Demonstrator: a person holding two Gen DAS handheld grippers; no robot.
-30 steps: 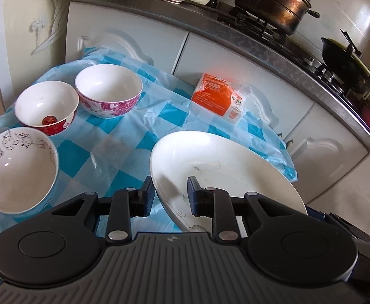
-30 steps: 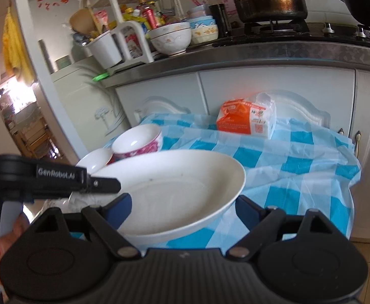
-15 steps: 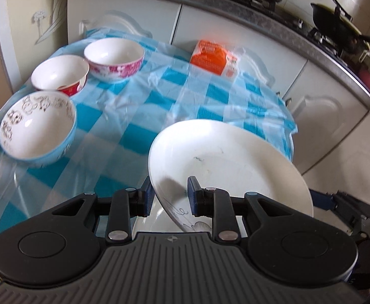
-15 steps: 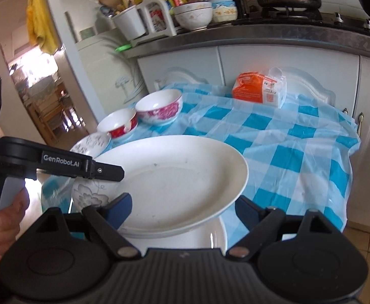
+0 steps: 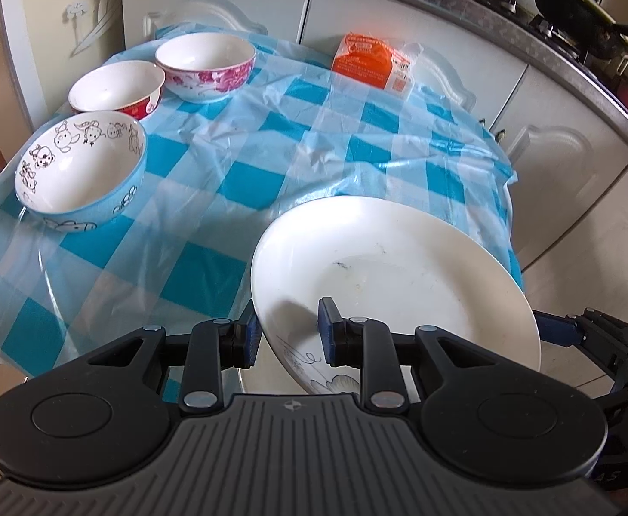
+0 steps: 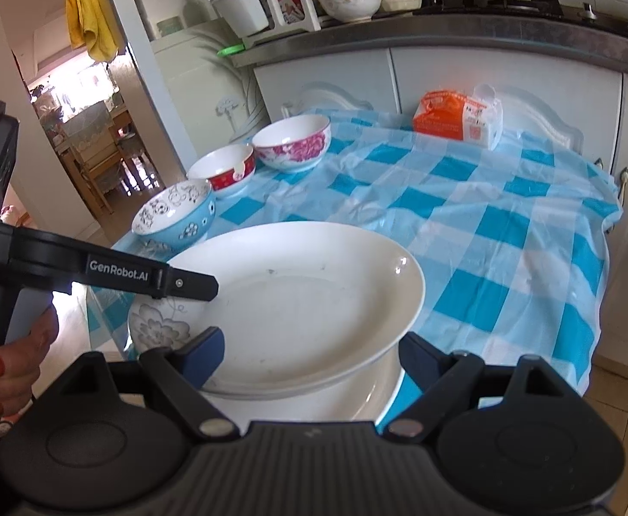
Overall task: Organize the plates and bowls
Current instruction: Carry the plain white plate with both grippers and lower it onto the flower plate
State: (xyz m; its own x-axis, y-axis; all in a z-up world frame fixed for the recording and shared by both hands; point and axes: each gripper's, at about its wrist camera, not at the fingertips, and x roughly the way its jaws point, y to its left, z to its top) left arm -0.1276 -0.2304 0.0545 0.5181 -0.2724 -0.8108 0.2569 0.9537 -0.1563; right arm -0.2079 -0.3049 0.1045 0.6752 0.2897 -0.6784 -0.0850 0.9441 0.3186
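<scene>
Left wrist view: my left gripper [image 5: 287, 332] pinches the wide white ceramic plate [image 5: 404, 275], carried back to the table's near edge over another plate [image 6: 357, 395]; my right gripper [image 6: 309, 350] stands spread, holding nothing.

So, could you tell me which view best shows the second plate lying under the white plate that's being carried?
The right wrist view: the lower plate shows its rim beneath the held white plate. In the left wrist view only a pale sliver appears behind the left gripper, too little to identify.

Three bowls [image 5: 204, 64], two plates [image 6: 314, 301], one packet [image 5: 372, 66].
</scene>
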